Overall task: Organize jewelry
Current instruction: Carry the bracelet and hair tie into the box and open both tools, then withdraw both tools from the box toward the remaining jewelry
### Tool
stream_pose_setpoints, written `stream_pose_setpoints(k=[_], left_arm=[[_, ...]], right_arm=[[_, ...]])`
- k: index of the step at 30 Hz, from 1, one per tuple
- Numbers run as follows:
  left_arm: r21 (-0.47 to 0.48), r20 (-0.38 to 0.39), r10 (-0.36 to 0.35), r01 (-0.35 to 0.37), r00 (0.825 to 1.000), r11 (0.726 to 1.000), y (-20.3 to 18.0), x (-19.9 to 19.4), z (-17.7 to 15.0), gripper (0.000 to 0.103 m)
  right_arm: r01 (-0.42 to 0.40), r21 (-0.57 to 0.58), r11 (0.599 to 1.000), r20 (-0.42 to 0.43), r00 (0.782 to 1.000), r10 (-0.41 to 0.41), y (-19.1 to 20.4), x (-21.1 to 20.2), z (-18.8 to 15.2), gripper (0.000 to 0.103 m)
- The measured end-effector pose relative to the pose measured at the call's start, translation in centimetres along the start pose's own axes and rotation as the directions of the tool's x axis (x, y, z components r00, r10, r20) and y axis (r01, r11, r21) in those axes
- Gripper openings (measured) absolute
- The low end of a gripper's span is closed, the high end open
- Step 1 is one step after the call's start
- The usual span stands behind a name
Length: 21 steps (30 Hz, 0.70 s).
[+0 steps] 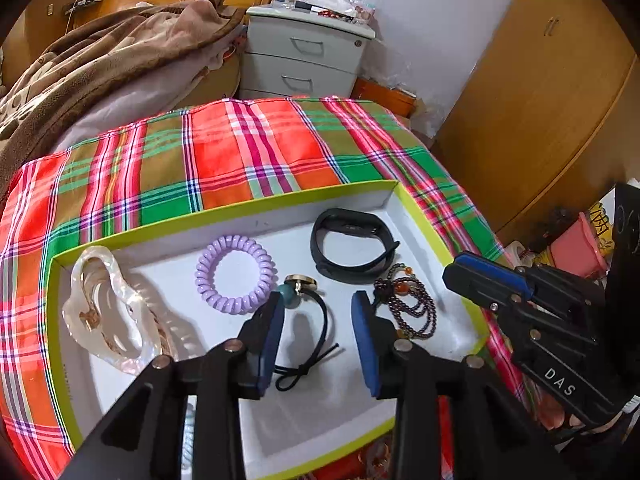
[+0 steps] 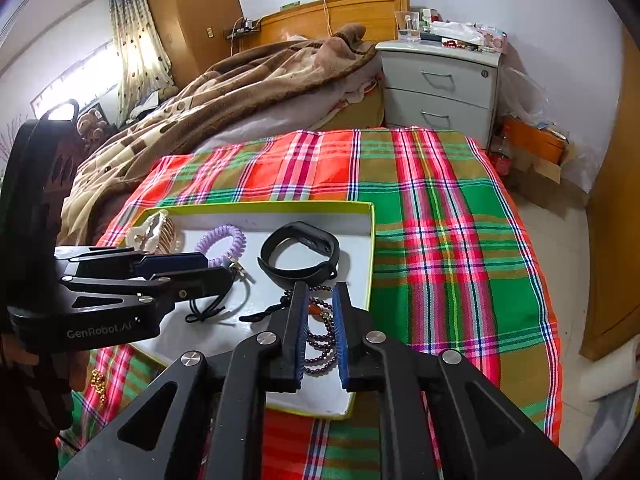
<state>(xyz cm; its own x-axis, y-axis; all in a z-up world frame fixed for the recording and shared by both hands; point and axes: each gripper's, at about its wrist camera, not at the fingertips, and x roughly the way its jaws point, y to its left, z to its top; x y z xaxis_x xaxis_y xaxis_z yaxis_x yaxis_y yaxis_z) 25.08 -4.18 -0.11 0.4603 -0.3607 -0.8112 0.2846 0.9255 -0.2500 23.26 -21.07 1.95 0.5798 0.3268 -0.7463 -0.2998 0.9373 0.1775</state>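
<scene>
A white tray with a lime rim (image 1: 224, 210) lies on the plaid cloth. It holds a pearly hair claw (image 1: 108, 312), a purple coil hair tie (image 1: 235, 275), a black wristband (image 1: 352, 244), a dark bead bracelet (image 1: 412, 304) and a black cord with a round charm (image 1: 308, 320). My left gripper (image 1: 318, 340) is open, its jaws either side of the black cord. My right gripper (image 2: 320, 332) is open a little, its jaws above the bead bracelet (image 2: 320, 344). The tray (image 2: 256, 207) also shows in the right wrist view.
The plaid cloth (image 2: 440, 240) covers the table. A bed with a brown blanket (image 2: 240, 88) lies behind. A grey nightstand (image 2: 440, 84) stands at the back right. A wooden wardrobe (image 1: 540, 100) is to the right. Gold beads (image 2: 98, 384) lie left of the tray.
</scene>
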Motion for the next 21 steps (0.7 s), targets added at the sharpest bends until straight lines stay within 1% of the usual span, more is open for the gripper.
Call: stream_pose_setpoints(k=[9,14,18,21], left_arm=[[-0.013,0.062,-0.005,0.006,0.998,1.000,-0.3,-3.8,-2.0,0.041],[-0.043,0.103,-0.008,0.012,0.995,0.999,0.2,-6.2,-3.6,0.041],[-0.071,0.130,-0.005,0.014,0.991,0.997,0.6,-7.7,-5.3,0.041],[-0.100,0.136,-0.001,0.014,0.991,0.995,1.1,-8.5,-6.9,0.041]], right_arm=[[-0.032,0.001,0.999,0.050,0.998,0.032,0.5,-2.5,-1.2,0.013],[-0.055,0.017,0.998,0.041,0.998,0.055,0.5,-3.2,-2.5,0.013],[-0.091,0.026,0.996,0.030,0.995,0.090,0.9,-3.6,-3.6,0.013],[-0.114,0.033,0.993,0.021,0.993,0.113,1.2,-3.7,-4.4,0.013]])
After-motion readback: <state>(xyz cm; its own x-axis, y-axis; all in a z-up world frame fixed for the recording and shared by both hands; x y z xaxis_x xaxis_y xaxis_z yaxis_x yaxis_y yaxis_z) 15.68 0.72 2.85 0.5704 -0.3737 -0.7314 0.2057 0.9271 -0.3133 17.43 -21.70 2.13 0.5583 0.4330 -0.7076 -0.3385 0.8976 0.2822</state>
